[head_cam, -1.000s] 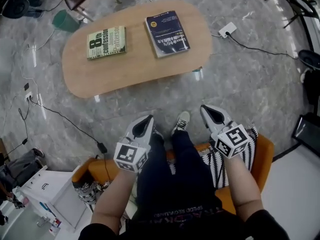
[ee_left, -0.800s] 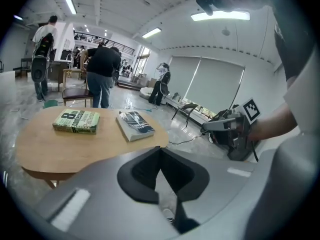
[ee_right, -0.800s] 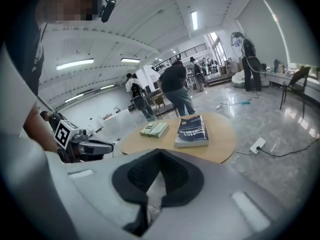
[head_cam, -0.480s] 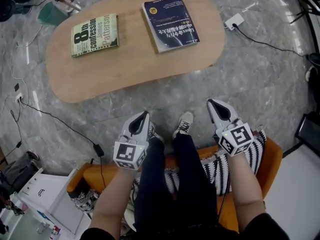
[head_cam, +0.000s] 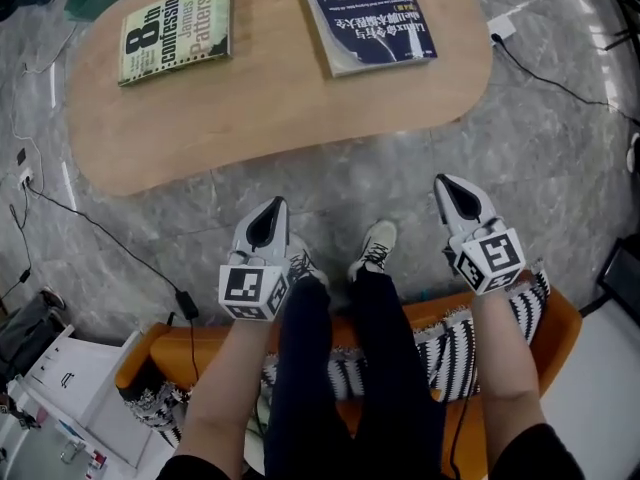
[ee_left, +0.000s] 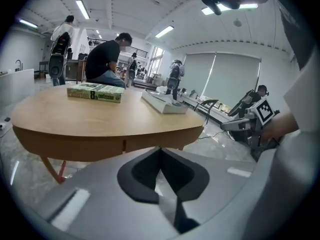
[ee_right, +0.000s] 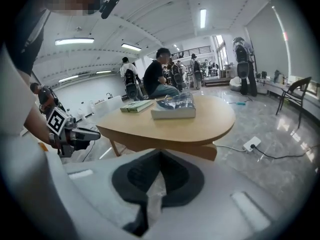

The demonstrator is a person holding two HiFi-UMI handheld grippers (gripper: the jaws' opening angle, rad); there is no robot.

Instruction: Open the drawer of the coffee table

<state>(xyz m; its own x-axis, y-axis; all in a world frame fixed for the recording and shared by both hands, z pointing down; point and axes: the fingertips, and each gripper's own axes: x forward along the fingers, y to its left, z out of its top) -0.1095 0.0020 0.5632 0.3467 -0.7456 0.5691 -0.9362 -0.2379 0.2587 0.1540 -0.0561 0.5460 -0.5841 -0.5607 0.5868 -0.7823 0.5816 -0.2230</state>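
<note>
i have both tools out in front of the knees, short of the table and touching nothing. the left tool (head_cam: 271,213) has its jaws pressed together with nothing between them, and the right tool (head_cam: 453,192) is just the same, pinched narrow and empty. both point toward the table's near edge and tilt downward, with the marble floor (head_cam: 560,158) under their tips. the table (head_cam: 250,108) is a rounded wooden one. a green paperback (head_cam: 175,33) lies near its far left edge and a dark blue book (head_cam: 370,13) near its far right edge, the two well apart. from the head view the drawer is hidden under the top. in the left gripper view a wooden band (ee_left: 80,150) runs under the near edge, cut by one upright seam (ee_left: 124,145). i take the drawer front to be part of that band, sitting flush, but i cannot tell which side of the seam it is. a light shoe (head_cam: 375,248) rests on the floor between the two tools. the legs come off an orange seat (head_cam: 150,363) with a black-and-white striped cushion (head_cam: 470,353). a black cable (head_cam: 100,233) trails across the floor off the table's left end, and a white power strip (head_cam: 500,28) lies off its right end. beyond the table, in the left gripper view, a person in a black shirt (ee_left: 107,61) sits facing away.
</note>
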